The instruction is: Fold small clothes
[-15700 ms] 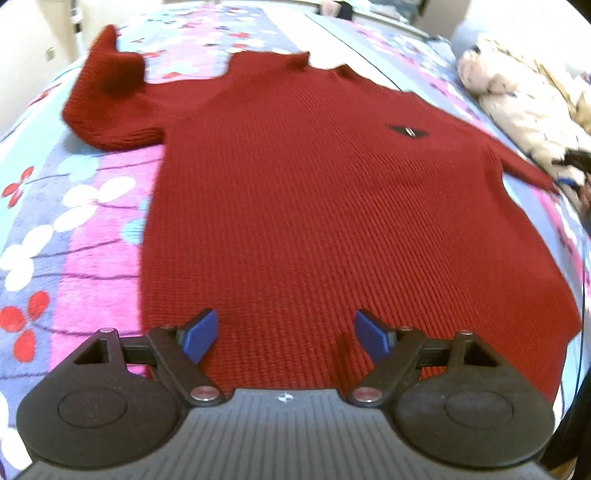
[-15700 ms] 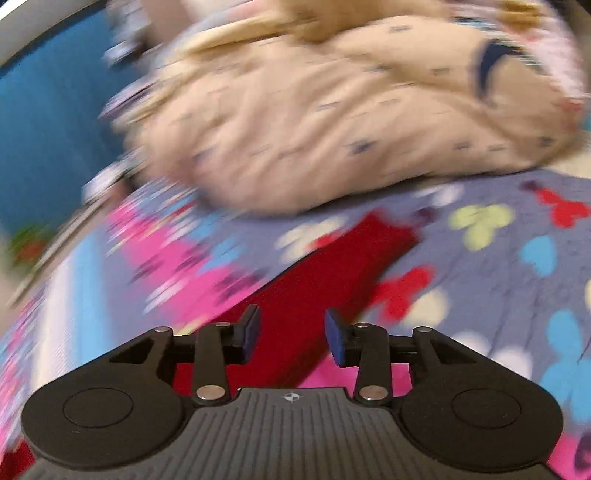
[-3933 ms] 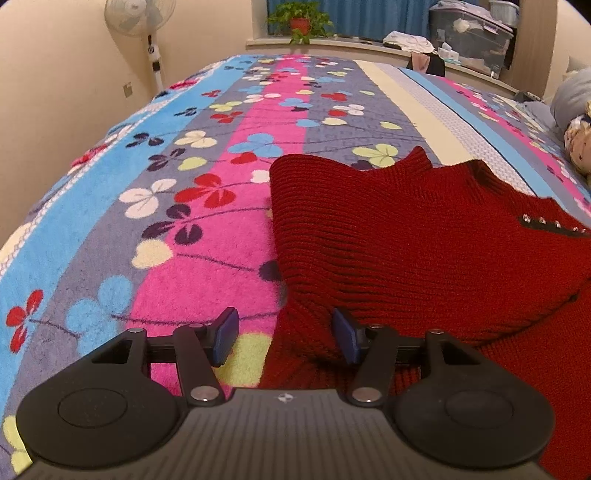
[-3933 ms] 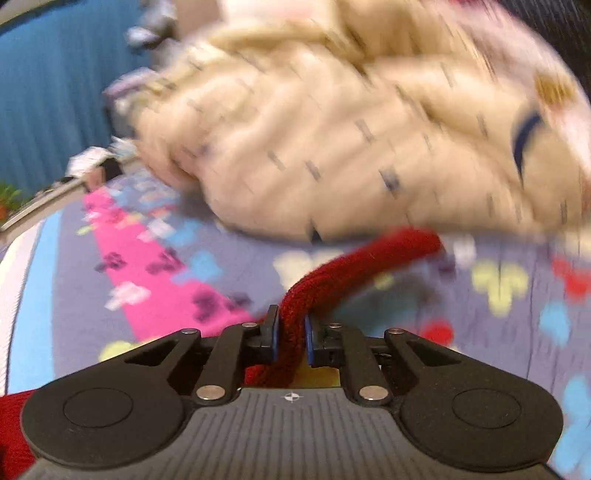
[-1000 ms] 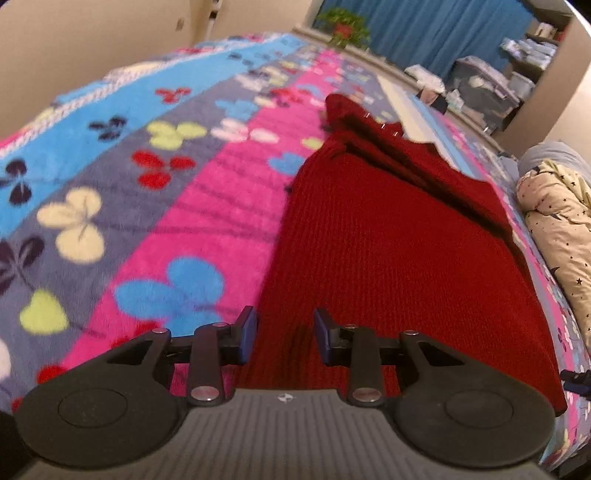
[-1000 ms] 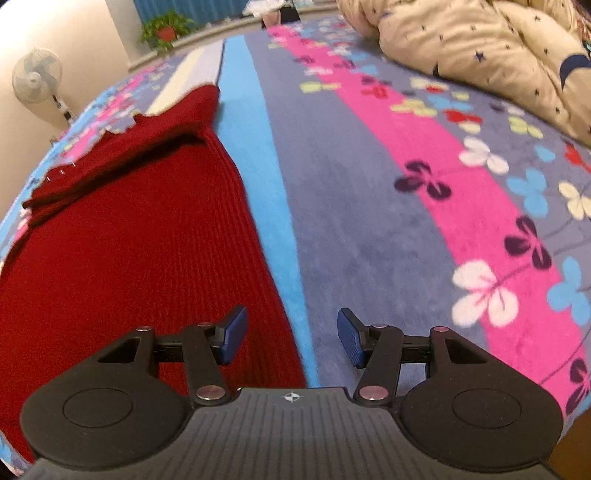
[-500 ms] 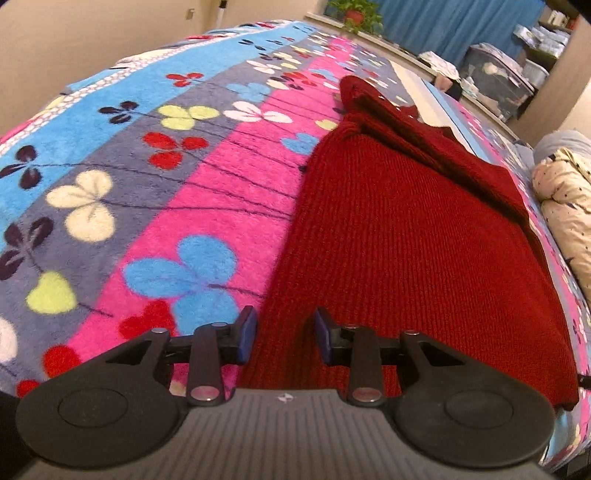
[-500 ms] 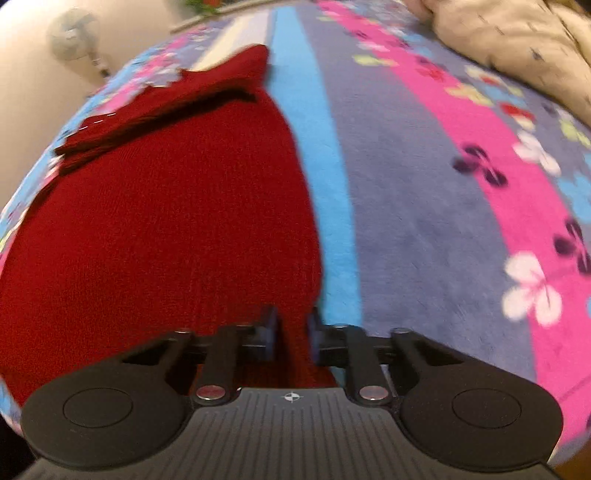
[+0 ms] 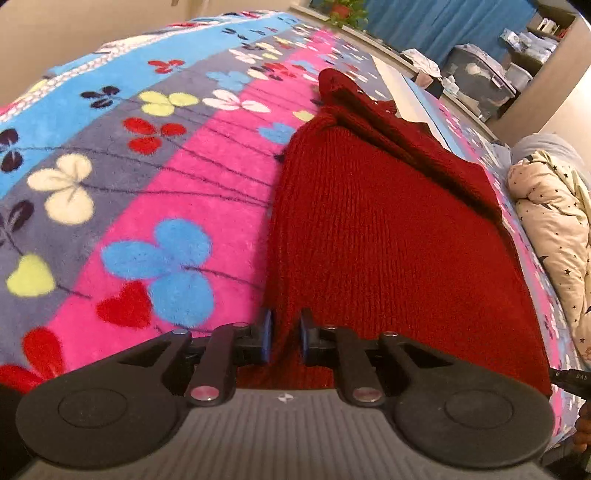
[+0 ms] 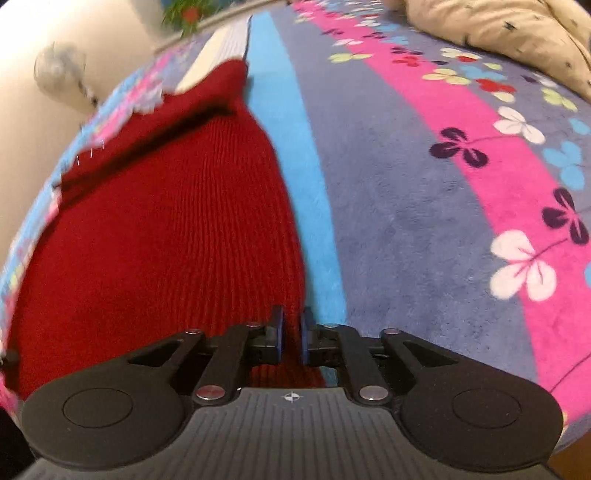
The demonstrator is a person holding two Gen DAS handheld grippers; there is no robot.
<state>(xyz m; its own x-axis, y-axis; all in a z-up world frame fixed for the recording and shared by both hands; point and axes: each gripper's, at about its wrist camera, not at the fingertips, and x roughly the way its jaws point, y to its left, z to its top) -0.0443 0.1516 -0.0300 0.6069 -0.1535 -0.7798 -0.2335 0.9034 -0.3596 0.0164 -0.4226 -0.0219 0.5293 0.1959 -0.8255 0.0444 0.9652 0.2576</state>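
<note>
Nearest to me, my left gripper (image 9: 284, 339) is closing its jaws, and the near left corner of the red sweater (image 9: 376, 236) stands pinched between its blue pads (image 9: 266, 338). My right gripper (image 10: 291, 339) has a narrow gap with the sweater's near right corner gathered in it; its jaws are easing slightly open, yet the knit fills the space between the pads.

The sweater lies flat on the flowered blanket (image 9: 122, 192), its hem at my end and its body running away from me. In the left wrist view its left edge runs along the pink stripe, with blue and red flowers just beside it. In the right wrist view its right edge follows a light blue stripe (image 10: 303, 162), with grey and pink bands further right.

Farther off, folded sleeves (image 9: 399, 129) lie across the upper part of the sweater, making a darker ridge. To the right, well apart from the sweater, a cream quilt with small stars (image 9: 554, 221) is heaped on the bed.

At the far end there is a blue curtain (image 9: 436, 22), a potted plant (image 9: 341, 9) and storage boxes (image 9: 476, 79); a blurred fan (image 10: 61, 70) stands at the far left in the right wrist view.
</note>
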